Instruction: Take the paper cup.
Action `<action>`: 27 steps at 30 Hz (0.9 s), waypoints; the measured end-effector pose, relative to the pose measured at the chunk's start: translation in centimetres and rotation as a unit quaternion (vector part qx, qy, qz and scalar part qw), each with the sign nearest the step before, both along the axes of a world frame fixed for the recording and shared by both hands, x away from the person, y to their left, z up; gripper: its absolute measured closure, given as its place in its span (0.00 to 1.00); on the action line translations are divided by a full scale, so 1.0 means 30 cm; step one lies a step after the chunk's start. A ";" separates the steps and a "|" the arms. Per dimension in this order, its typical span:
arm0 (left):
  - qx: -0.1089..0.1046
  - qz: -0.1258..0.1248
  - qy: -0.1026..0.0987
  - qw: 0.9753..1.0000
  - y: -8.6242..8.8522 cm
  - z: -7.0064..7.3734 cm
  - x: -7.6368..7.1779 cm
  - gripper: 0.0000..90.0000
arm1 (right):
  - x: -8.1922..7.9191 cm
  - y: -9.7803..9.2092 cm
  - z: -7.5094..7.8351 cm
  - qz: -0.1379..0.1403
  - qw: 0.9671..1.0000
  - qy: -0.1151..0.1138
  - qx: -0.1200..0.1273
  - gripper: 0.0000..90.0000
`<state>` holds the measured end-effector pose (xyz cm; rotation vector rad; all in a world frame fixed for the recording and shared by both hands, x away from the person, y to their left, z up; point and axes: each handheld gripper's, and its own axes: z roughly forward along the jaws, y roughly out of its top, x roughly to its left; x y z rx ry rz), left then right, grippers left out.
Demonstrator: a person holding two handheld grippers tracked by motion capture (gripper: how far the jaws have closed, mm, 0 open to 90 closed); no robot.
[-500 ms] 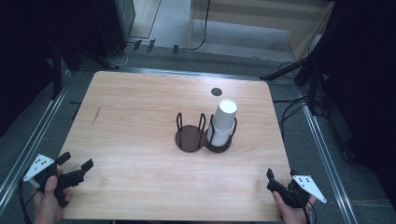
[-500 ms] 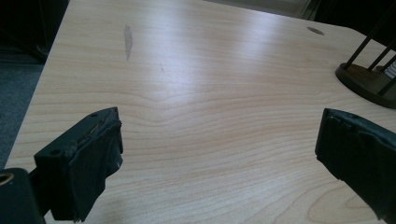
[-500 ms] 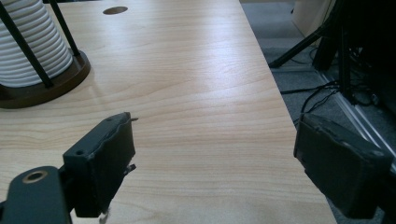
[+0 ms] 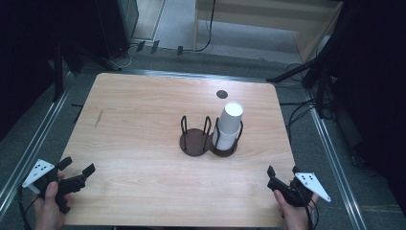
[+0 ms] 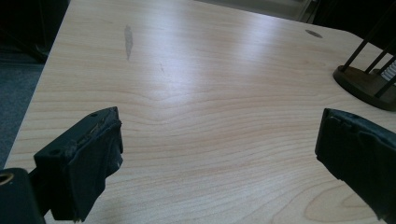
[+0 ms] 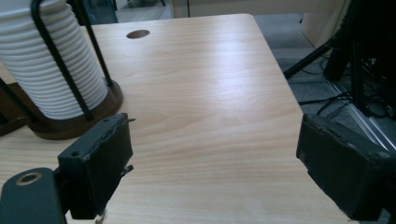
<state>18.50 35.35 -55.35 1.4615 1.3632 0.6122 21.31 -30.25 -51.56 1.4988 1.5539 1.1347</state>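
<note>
White ribbed paper cup stack (image 4: 229,125) sits in the right ring of a dark two-ring wire holder (image 4: 208,138) mid light wooden worktop (image 4: 139,120). Left hand-held gripper (image 4: 76,166) and right hand-held gripper (image 4: 282,171) sit wide open, empty, at the near corners.

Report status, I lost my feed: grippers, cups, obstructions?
Left gripper open, empty. Right gripper open, empty. Cups stacked in holder, right bay. Nothing between.

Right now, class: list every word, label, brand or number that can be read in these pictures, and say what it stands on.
None: no readable text anywhere.
The stack of white cups is plain.
The grey plates on the grippers carry dots only, no letters.
</note>
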 end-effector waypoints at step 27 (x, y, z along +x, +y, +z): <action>-0.006 -0.001 -0.003 1.000 0.005 -0.002 -0.007 0.02 | 0.146 0.257 0.158 0.085 0.996 -0.022 0.005 0.11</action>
